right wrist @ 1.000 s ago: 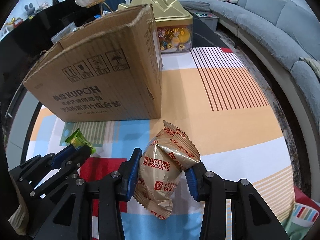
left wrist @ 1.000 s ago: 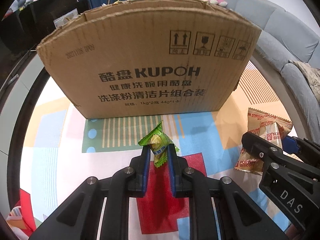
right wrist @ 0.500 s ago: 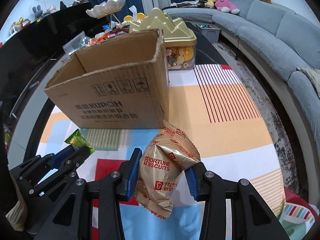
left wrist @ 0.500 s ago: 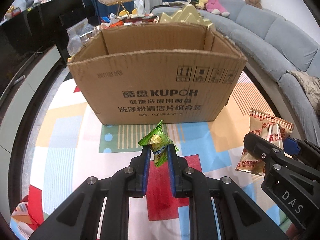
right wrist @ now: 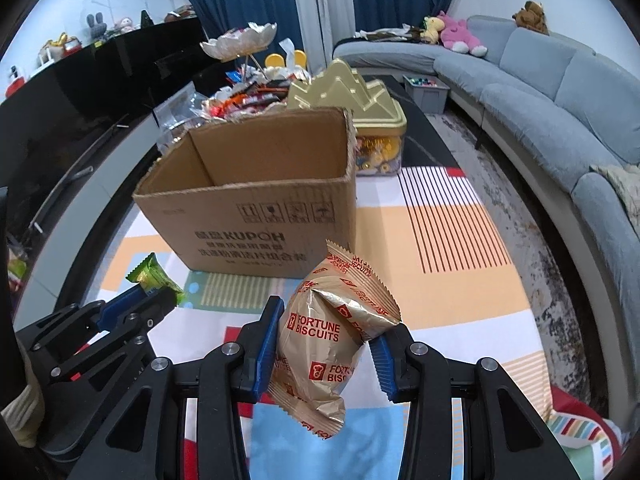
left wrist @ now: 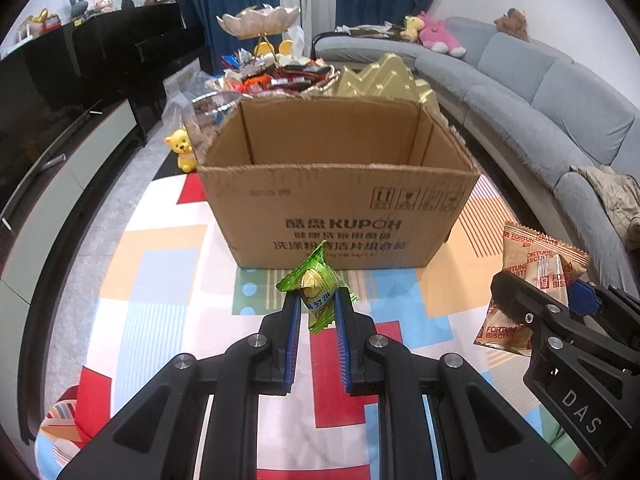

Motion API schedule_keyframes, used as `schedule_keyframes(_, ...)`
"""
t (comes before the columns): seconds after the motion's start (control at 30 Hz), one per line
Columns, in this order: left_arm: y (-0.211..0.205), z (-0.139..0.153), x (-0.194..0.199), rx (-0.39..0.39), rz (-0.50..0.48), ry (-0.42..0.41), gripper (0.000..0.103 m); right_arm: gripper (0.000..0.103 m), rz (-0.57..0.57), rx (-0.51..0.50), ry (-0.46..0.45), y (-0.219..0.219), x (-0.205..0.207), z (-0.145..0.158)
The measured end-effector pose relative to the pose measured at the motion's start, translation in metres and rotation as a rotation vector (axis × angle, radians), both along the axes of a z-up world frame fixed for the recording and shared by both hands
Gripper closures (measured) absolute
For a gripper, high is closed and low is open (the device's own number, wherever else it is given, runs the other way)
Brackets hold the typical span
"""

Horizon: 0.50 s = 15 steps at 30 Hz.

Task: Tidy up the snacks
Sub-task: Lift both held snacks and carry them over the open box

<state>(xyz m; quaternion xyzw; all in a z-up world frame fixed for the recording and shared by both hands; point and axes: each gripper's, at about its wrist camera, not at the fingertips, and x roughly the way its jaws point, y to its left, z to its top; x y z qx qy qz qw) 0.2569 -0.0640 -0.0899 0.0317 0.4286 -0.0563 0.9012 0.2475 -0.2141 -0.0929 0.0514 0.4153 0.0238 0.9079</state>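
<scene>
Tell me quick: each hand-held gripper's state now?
Left hand-held gripper: closed on green candy.
Right hand-held gripper: closed on Fortune Biscuits packet.

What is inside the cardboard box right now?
The cardboard box stands open; only bare inner walls show, with no snacks visible. Its floor is hidden by the front wall, so whether anything lies at the bottom cannot be told.

My left gripper [left wrist: 316, 306] and right gripper [right wrist: 326, 342] are matte black plastic, with angular linkage arms pinned by round silver screws. Ribbed blue pads [left wrist: 293, 336] line the inner faces of the fingers. White letters "DAS" mark the right one's side.
</scene>
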Motion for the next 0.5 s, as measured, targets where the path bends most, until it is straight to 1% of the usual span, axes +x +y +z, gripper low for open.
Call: schedule_keyframes(0.5,0.016,0.048,0.001,-0.024,0.011,-0.077,0.085,0.060,0.031,-0.033,-0.108,0.018,0.001,0.050)
